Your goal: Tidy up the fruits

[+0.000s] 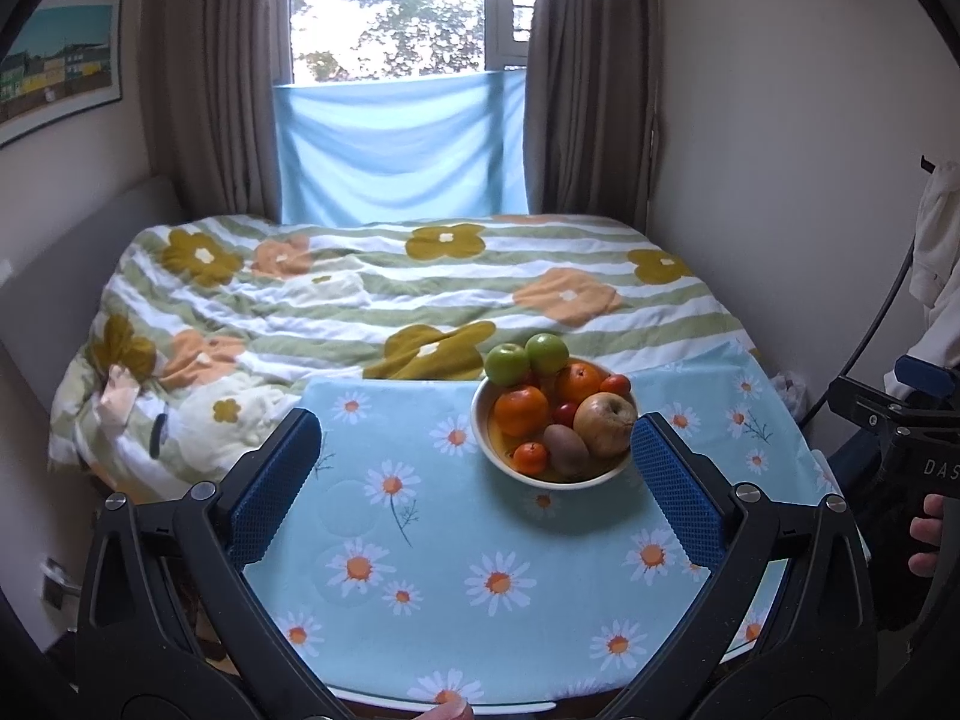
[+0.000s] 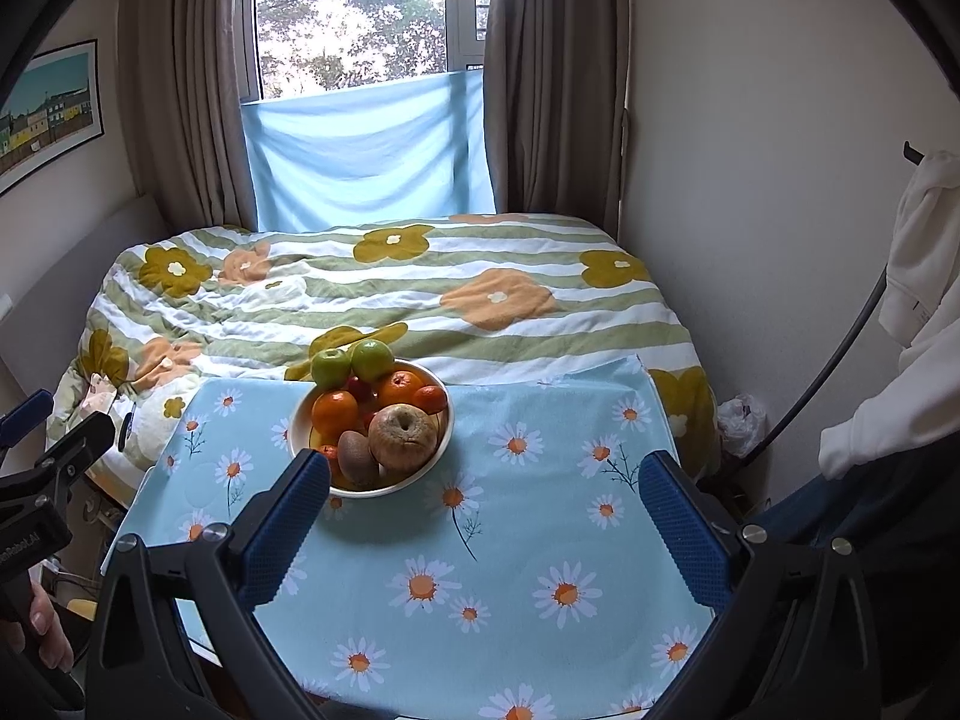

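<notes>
Currently both tongs stand wide and empty. Bowl of fruit lies at one o'clock of left gripper, eleven o'clock of right gripper; neither clearly nearer.

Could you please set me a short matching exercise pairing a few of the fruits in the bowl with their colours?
Column one:
1. apples at the bowl's far rim
2. kiwi
3. large orange
4. big apple

Column two:
a. orange
b. tan-yellow
c. green
d. brown

Pairs: 1-c, 2-d, 3-a, 4-b
</notes>
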`<state>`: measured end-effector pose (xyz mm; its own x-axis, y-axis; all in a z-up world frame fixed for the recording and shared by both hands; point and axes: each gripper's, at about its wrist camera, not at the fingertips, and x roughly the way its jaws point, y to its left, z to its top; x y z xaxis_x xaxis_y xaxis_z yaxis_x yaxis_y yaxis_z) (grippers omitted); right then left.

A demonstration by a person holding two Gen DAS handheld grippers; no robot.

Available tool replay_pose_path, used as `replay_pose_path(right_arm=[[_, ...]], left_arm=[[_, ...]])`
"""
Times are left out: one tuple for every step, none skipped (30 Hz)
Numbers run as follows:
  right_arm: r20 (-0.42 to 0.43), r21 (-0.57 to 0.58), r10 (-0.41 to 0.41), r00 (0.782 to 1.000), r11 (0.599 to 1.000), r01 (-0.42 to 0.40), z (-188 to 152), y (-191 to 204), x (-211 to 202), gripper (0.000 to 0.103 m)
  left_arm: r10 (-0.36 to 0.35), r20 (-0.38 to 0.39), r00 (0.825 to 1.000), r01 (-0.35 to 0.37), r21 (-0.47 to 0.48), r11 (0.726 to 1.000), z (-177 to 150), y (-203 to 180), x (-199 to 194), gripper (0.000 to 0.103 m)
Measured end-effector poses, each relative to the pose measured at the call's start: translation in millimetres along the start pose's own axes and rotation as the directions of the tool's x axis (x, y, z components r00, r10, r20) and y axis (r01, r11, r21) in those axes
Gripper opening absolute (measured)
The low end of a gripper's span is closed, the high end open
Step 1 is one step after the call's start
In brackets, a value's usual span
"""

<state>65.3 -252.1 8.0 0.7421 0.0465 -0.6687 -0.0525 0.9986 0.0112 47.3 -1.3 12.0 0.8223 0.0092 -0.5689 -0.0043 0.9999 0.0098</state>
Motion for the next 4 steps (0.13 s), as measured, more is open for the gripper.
replay_pose_path(right_arm=[[0.001,0.000,-0.001,1.000,1.000,0.001,-0.1,0.1,-0.1,0.103],[0.001,-0.001,-0.001,1.000,1.000,0.001,0.2,-0.5,-0.3,0.103],[0.001,0.000,-0.001,1.000,1.000,0.001,0.5,-0.8,-0.3,0.103],[0.002,0.001,0.000,1.000,1.000,0.000,0.0,0.0,-0.1,0.103]], left_arm=[[0.004,-0.001,1.000,-0.004,0.003,1.000,0.0,0.0,0.4,0.103],[0.008,0.000,1.000,-0.008,0.005,1.000,0.1,-0.3,0.6,0.103],[0.011,0.003,1.000,-0.011,0.007,1.000,-0.2,-0.1,0.2,0.103],[0.014,0.004,1.000,-0.014,0.008,1.000,0.0,-0.1,0.1,0.103]])
